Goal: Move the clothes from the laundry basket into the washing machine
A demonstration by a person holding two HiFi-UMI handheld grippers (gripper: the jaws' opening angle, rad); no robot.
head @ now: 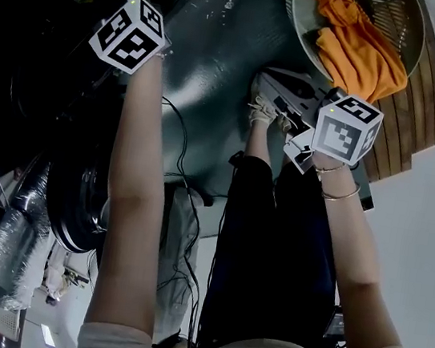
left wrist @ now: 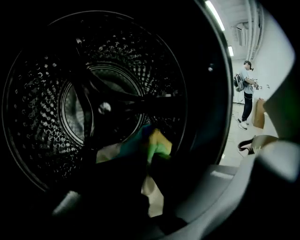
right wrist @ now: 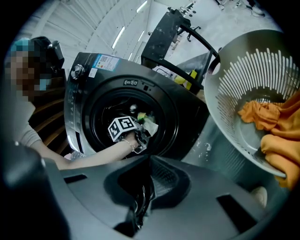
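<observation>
Left gripper (left wrist: 149, 165) clamps colourful cloth (left wrist: 157, 143) in the dark drum (left wrist: 42, 103); right gripper (right wrist: 142, 202), shut empty, beside the basket (right wrist: 241, 77).

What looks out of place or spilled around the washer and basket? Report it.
Nothing stands out. The orange clothes lie inside the laundry basket, none spilled; the left tool holds a multicoloured garment inside the washing machine drum.

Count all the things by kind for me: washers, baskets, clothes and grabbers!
Washing machine: 1
Laundry basket: 1
Orange clothes heap: 1
Green-and-yellow cloth: 1
Grippers: 2 (left gripper, right gripper)
Total: 6
</observation>
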